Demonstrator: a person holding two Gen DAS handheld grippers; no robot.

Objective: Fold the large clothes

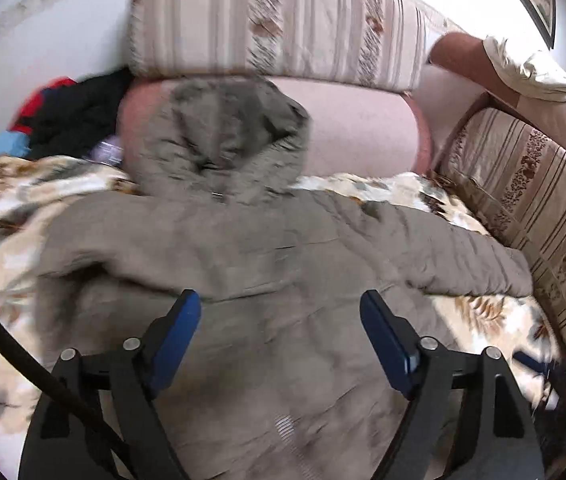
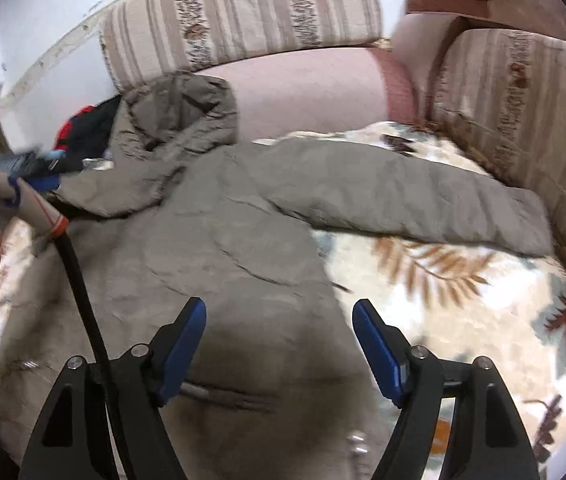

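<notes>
My left gripper (image 1: 280, 334) hung wide open w/ nothing between its blue pads, above the lower back of the grey-brown padded hooded jacket (image 1: 267, 264). The jacket lay flat, back side up, on a cream blanket w/ brown leaf print (image 1: 479, 312) covering the sofa seat. Its hood (image 1: 223, 136) pointed to the rear edge of the seat, resting against a pale pink bolster cushion (image 1: 363, 128). One sleeve (image 2: 423, 204) stretched out straight toward the right edge, its cuff near the striped beige side cushion (image 2: 523, 92). The other sleeve was bunched by the left edge; couldn't tell how it lay.

My right gripper (image 2: 279, 344) was also wide open, empty, over the jacket's lower part, close to its right side seam. A black cable (image 2: 83, 300) crossed the jacket on the left in the right-wrist view. A heap of dark and red clothes (image 1: 67, 116) sat at the rear left corner, beside the hood. Striped back cushion (image 1: 275, 20) stood behind the bolster.
</notes>
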